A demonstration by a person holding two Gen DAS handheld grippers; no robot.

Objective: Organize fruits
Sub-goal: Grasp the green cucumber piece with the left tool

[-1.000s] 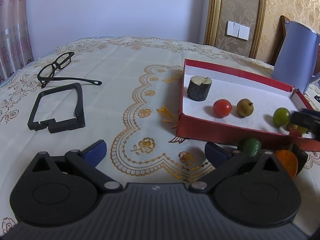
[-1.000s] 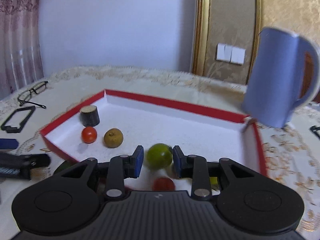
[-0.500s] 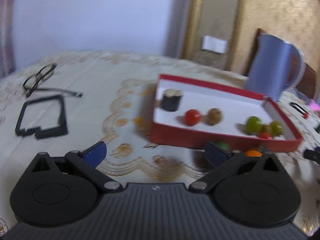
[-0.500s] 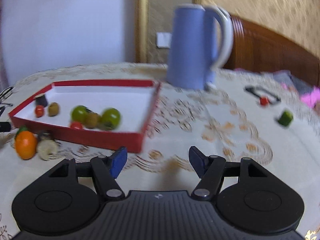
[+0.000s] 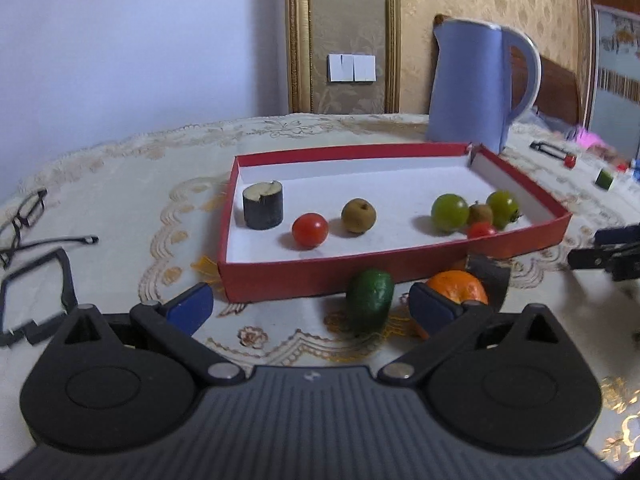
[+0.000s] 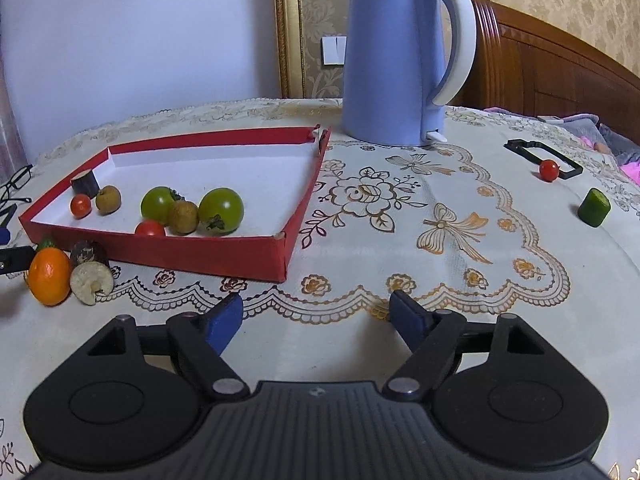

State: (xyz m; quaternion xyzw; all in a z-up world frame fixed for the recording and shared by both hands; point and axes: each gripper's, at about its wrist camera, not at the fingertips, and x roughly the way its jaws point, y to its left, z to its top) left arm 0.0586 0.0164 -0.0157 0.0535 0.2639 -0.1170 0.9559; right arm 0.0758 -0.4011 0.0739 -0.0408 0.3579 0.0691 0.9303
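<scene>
A red tray point(image 5: 400, 268) point(image 6: 200, 256) with a white floor holds a dark stub, red tomatoes, brown fruits and two green tomatoes point(image 6: 221, 210). Outside its near wall lie a green cucumber piece point(image 5: 369, 300), an orange point(image 5: 456, 286) point(image 6: 49, 276) and a dark stub point(image 6: 90, 276). My left gripper point(image 5: 310, 312) is open just short of the cucumber piece, nothing between its fingers. My right gripper point(image 6: 316, 318) hovers over bare cloth right of the tray, its jaws opening and empty. Far right lie a red tomato point(image 6: 548, 169) and a green cucumber chunk point(image 6: 594, 207).
A blue kettle point(image 6: 394, 60) stands behind the tray's far right corner. Glasses point(image 5: 24, 220) and a black frame point(image 5: 40, 292) lie at the left; another black frame point(image 6: 540, 156) lies at the far right. The table edge curves away on the right.
My right gripper let go of the green tomato, which now lies in the tray, and swung right over the cloth with its jaws widening. My left gripper turned toward the tray's near wall.
</scene>
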